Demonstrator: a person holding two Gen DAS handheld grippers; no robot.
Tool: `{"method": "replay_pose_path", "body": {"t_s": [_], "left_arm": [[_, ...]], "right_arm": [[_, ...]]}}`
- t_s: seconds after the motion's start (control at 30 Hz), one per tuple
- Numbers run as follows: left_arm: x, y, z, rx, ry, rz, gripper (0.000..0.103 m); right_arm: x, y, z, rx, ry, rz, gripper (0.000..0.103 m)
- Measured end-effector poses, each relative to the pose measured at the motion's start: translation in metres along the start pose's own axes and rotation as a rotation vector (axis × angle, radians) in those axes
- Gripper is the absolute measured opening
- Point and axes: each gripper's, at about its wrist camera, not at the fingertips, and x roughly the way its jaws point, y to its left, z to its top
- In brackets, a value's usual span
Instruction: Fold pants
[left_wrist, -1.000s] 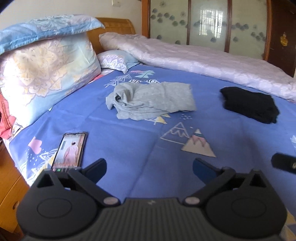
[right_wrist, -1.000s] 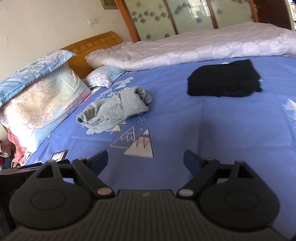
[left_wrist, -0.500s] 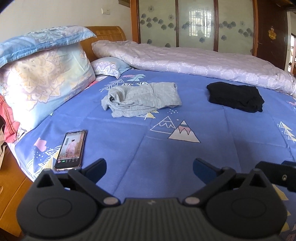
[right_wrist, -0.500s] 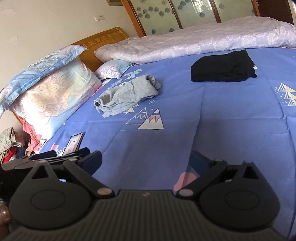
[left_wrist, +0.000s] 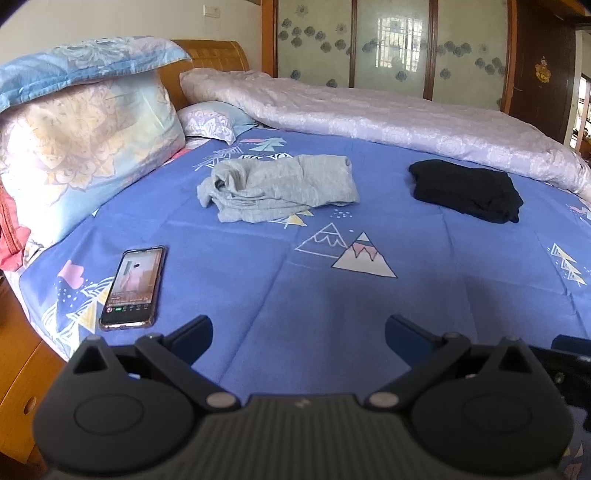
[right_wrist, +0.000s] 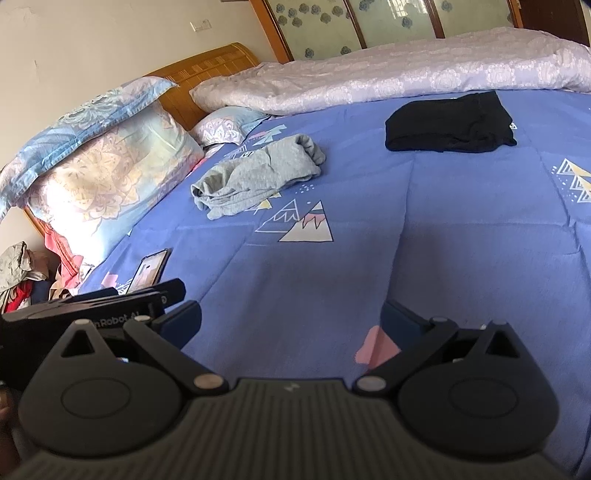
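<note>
Grey pants (left_wrist: 280, 192) lie loosely folded and rumpled on the blue bedsheet (left_wrist: 314, 314), towards the head of the bed; they also show in the right wrist view (right_wrist: 258, 177). A folded black garment (left_wrist: 465, 194) lies to their right, also in the right wrist view (right_wrist: 448, 123). My left gripper (left_wrist: 298, 330) is open and empty, low over the near part of the bed, far from both garments. My right gripper (right_wrist: 290, 321) is open and empty beside it. The left gripper's body shows at the right wrist view's lower left (right_wrist: 92, 306).
A phone (left_wrist: 135, 288) with a lit screen lies on the sheet near the left bed edge. Stacked pillows (left_wrist: 81, 140) stand at the left by the wooden headboard. A rolled lilac quilt (left_wrist: 388, 118) runs along the far side. A wooden bedside cabinet (left_wrist: 18, 369) is at lower left.
Both grippers have drawn back from the garments towards the near bed edge, so the grey pants and black garment look farther off. Both stay open and empty. The clothes have not moved.
</note>
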Motion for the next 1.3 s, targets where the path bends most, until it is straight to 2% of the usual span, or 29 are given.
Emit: {"method": "replay_pose_path", "body": {"t_s": [0.23,0.53,0.7,1.07,1.3], "left_arm": [[-0.0038,0.0038,0.0008,0.005,-0.033,0.030,0.103],[-0.0066,-0.0030,0.0011,0.056,-0.057,0.031,0.103],[-0.0098,-0.0025,0.0013,0.048,-0.076,0.019,0.103],[-0.0063,0.0016,0.0029,0.040,-0.062,0.054,0.103],[-0.0098,-0.0006,0.0019,0.059,-0.085,0.063,0.103]], "right_arm": [[-0.0013,0.0013,0.0002,-0.003,-0.005,-0.002,0.103],[-0.0022,-0.0014,-0.0009,0.020,-0.016,-0.021,0.103],[-0.0029,-0.0020,-0.0005,0.033,-0.017,-0.026,0.103],[-0.0076,0.0022,-0.0002,0.016,-0.038,-0.048,0.103],[-0.0082,0.0003,0.0001,0.020,-0.039,-0.059,0.103]]}}
